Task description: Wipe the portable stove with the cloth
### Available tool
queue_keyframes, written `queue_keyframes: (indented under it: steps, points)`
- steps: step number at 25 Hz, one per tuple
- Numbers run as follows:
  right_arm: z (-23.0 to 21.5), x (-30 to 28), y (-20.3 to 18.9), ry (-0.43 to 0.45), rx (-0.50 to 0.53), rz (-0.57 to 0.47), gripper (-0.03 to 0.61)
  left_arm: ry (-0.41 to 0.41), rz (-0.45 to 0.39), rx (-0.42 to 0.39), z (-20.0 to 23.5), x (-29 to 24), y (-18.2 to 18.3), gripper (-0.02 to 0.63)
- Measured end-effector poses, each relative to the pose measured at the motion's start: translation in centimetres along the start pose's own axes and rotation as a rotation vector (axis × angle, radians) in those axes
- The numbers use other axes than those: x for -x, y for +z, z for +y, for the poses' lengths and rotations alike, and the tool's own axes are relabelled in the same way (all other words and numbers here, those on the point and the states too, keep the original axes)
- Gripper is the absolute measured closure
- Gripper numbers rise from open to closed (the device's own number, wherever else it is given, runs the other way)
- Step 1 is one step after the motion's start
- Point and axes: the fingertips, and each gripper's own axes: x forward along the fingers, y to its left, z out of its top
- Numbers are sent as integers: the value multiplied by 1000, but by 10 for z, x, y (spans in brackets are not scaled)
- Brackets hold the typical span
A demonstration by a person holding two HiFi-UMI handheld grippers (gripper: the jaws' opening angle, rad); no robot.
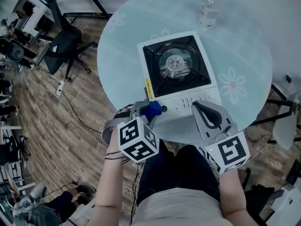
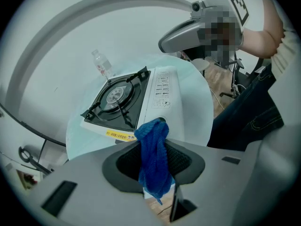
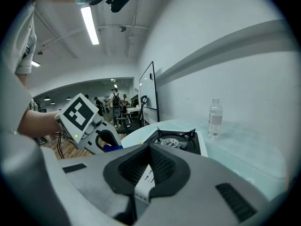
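The left claw (image 2: 153,126) is clamped tight on a small blue fuzzy cloth (image 2: 153,160), which sticks out past its tips and hangs down behind them. The cloth (image 1: 152,109) is right at the near left corner of the white square portable stove with the black burner top (image 1: 175,62), but I cannot tell if it touches. The right claw (image 3: 150,147) has its jaws together with nothing in them, and it sits at the stove's near right edge. The stove rests on a round pale glass table with flower shapes (image 1: 244,55). A clear plastic water bottle (image 1: 208,13) stands at the far side. I think wiping is just about to start. Next, the cloth should press down on the stove and rub across it.
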Motion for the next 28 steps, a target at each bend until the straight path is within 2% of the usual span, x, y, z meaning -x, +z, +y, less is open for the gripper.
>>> queue_keyframes:
  steps: [7,16,20,28]
  points:
    - [0,0,-2,-7,-3,5,557,-4,-15,92,-8,2,5,482]
    - [-4,4,-5,-23,-12,7,557,54,-38,197,-14,1,14,482]
    - [-6,6,-6,-30,-14,9,557,58,-65,219,-17,0,25,482]
    - [-14,13,-10,-56,-21,17,557,48,-89,208,-20,-7,45,480]
